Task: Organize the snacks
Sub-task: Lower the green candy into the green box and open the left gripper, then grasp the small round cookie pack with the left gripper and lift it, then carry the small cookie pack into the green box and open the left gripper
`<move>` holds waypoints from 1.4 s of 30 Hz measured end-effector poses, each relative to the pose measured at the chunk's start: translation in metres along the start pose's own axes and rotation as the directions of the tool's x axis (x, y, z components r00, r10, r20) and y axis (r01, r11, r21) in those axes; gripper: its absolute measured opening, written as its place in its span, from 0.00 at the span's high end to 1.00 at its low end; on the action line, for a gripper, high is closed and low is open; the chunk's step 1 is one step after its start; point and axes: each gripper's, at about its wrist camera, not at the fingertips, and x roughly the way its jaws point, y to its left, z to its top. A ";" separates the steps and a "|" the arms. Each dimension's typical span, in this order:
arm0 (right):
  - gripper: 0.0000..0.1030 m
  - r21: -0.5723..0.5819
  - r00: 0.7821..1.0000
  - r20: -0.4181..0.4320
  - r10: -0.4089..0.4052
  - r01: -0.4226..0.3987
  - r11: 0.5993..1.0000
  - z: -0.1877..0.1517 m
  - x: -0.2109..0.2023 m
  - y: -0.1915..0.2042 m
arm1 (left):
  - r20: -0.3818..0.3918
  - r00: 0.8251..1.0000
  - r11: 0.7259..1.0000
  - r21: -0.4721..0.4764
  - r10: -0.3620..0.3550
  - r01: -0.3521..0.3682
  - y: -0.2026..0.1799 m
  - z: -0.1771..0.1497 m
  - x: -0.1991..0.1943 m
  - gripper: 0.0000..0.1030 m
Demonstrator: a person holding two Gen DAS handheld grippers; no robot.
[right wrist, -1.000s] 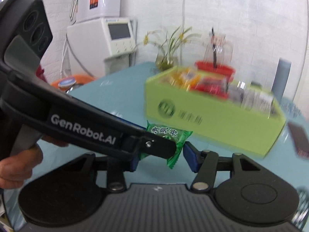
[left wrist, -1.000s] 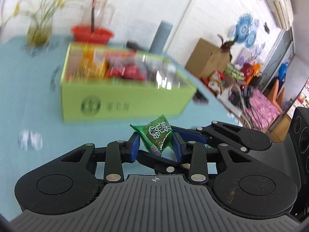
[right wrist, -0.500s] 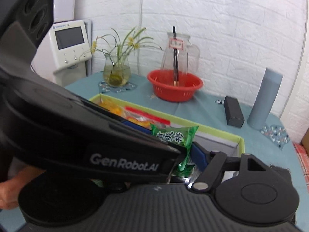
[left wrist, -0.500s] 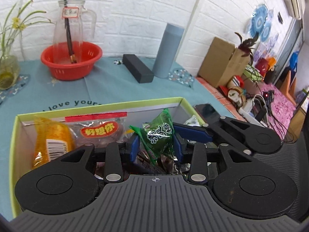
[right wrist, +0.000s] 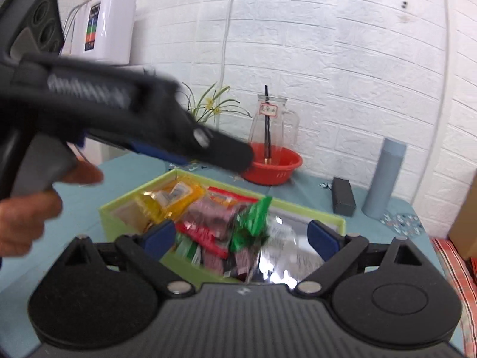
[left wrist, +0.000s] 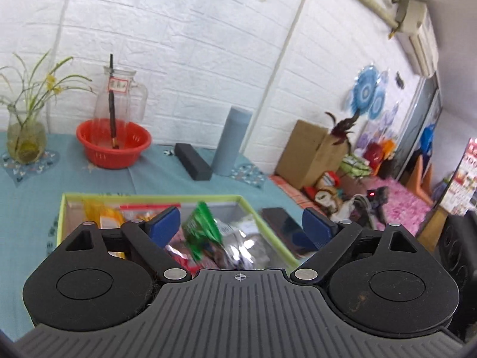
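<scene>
Both tongs spread wide, gripping nothing: left tongs, right tongs. Green snack packet sits blurred between them, over the lime-green snack box on the counter. Long axis roughly upright, tilted. Neither tongs clearly nearer.

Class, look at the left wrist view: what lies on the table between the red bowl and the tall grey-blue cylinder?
A black rectangular block lies on the table between the red bowl and the grey-blue cylinder, nearer the cylinder. The left wrist view shows it.
</scene>
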 end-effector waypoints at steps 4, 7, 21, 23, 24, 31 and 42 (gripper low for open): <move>0.09 0.074 0.998 -0.052 0.033 -0.030 0.997 -0.046 -0.036 0.013 | -0.048 0.999 1.000 -0.018 0.002 -0.003 -0.011 -0.044 -0.026 0.23; 0.09 0.104 0.991 -0.136 0.011 0.003 0.995 -0.081 -0.049 0.031 | -0.132 0.991 0.999 -0.054 -0.006 -0.001 -0.015 -0.083 -0.025 0.25; 0.09 0.186 0.964 -0.253 0.077 -0.030 0.982 -0.115 -0.030 0.037 | -0.388 0.915 0.976 -0.215 -0.112 0.029 -0.016 -0.136 0.037 0.56; 0.09 0.170 0.965 -0.256 0.055 -0.011 0.985 -0.114 -0.027 0.039 | -0.414 0.904 0.980 -0.197 -0.104 0.023 -0.020 -0.136 0.046 0.59; 0.10 0.160 0.965 -0.258 0.047 -0.006 0.987 -0.113 -0.026 0.040 | -0.425 0.900 0.984 -0.176 -0.095 0.020 -0.023 -0.136 0.048 0.61; 0.48 0.105 0.970 -0.243 -0.014 0.040 0.994 -0.117 -0.033 0.044 | -0.441 0.895 0.994 -0.110 -0.069 0.022 -0.033 -0.145 0.044 0.84; 0.48 0.028 0.997 -0.078 -0.021 0.024 0.999 -0.053 -0.049 0.042 | -0.258 0.965 0.998 -0.065 -0.037 0.021 -0.051 -0.078 0.004 0.84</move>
